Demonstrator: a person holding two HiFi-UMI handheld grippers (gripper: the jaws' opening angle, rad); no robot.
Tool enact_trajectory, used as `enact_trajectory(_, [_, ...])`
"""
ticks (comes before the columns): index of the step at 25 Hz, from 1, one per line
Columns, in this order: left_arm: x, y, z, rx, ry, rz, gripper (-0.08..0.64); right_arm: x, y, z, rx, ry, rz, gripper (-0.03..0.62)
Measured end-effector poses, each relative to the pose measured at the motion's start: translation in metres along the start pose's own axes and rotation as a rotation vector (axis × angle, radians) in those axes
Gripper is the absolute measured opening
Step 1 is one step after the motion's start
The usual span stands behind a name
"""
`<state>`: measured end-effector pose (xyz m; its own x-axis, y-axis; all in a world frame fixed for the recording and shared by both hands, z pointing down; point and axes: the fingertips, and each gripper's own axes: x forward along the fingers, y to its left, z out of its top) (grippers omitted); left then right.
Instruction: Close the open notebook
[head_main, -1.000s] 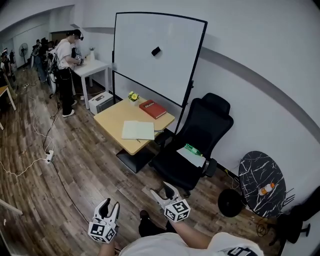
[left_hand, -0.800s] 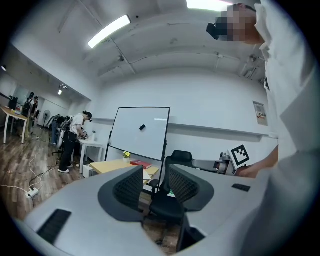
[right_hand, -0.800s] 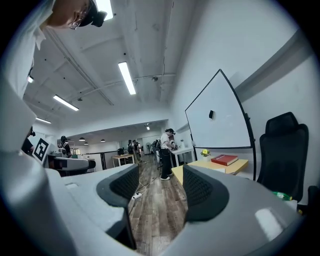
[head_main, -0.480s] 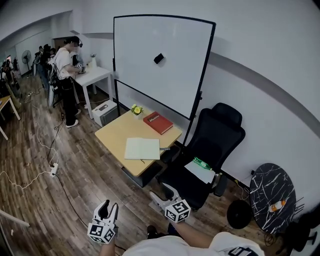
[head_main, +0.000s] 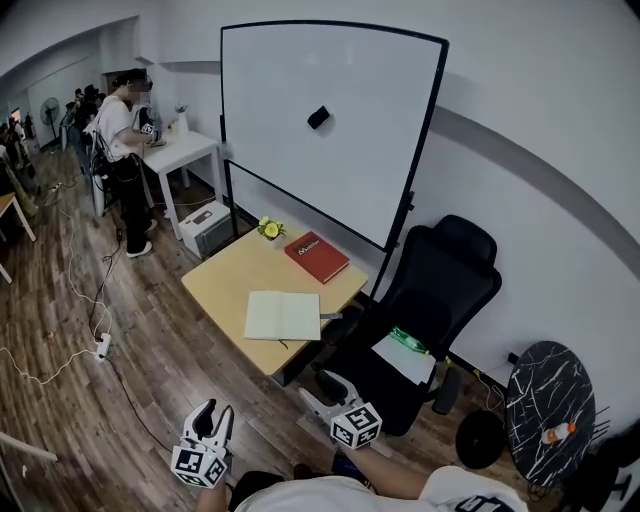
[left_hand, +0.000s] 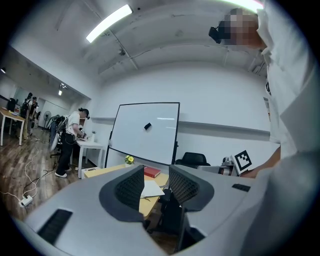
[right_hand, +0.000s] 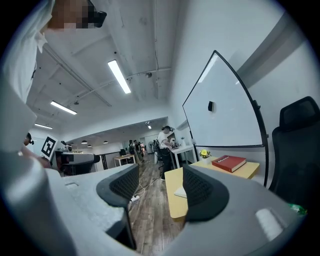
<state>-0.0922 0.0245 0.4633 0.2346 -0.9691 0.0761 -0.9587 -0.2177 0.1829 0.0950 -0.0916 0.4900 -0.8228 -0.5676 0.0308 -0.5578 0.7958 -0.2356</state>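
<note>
Table and the open notebook by its near edge look closer than a second ago. Left gripper and right gripper hang low, well short of it, jaws apart and empty. Only the head view shows the round black table.

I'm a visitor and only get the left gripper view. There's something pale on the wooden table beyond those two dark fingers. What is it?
Observer: The head view shows it is the notebook, lying open and flat on the table.
Visitor: Is the other gripper doing anything?
Observer: The right gripper has its fingers apart with nothing between them, and it is over the floor, short of the table.
Visitor: Anything on that black chair?
Observer: Yes, on the seat of the black chair a small green item, perhaps a bottle, lies on a white sheet.
</note>
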Motion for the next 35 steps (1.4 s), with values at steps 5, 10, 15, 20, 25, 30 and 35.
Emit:
enact_trajectory(5, [0.030,0.027,0.007,-0.009,-0.014,-0.021,0.155,0.027,-0.016,-0.007,0.010,0.021,-0.021,0.276])
enact_trajectory(10, [0.073,0.076,0.008,-0.042,-0.024,-0.058,0.155,0.064,-0.037,-0.008,0.000,0.042,-0.073,0.276])
enact_trajectory(15, [0.129,0.126,0.028,-0.034,-0.027,-0.125,0.155,0.120,-0.059,0.011,-0.010,0.026,-0.136,0.276])
enact_trajectory(20, [0.177,0.171,0.045,-0.036,-0.015,-0.199,0.155,0.175,-0.069,0.026,-0.012,0.008,-0.192,0.276])
enact_trajectory(25, [0.215,0.207,0.052,-0.030,0.007,-0.297,0.155,0.207,-0.082,0.030,-0.008,-0.006,-0.277,0.276])
enact_trajectory(30, [0.249,0.231,0.043,-0.018,0.033,-0.368,0.155,0.217,-0.096,0.021,0.037,-0.023,-0.349,0.276])
enact_trajectory(35, [0.278,0.235,0.036,-0.015,0.075,-0.429,0.155,0.209,-0.115,0.009,0.131,-0.026,-0.392,0.276])
